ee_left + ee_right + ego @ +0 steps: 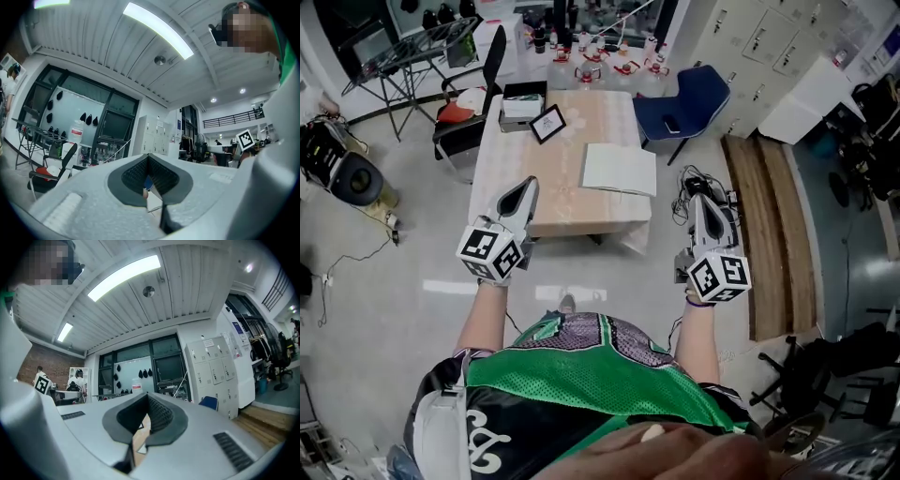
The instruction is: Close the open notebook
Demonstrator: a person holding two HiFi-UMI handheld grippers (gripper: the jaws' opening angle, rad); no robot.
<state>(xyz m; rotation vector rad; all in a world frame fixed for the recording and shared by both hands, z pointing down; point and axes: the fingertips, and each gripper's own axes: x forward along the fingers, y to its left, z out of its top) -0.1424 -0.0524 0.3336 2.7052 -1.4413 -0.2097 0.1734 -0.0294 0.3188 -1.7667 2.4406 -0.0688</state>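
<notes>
In the head view a white notebook (619,169) lies flat on the right half of a light wooden table (511,159); from here I cannot tell whether its pages are spread. My left gripper (528,190) hovers over the table's near left corner, pointing at the table. My right gripper (701,202) is held off the table's right side, above the floor. Both are short of the notebook and hold nothing. In the left gripper view the left gripper (149,157) has its jaws together. The right gripper (147,395) in its own view is likewise shut.
A small black-framed card (547,123) and a black box (523,101) sit at the table's far left. Bottles (600,61) line the far edge. A blue chair (680,103) stands at the far right, a black chair (473,103) at the left. Cables (694,180) lie on the floor.
</notes>
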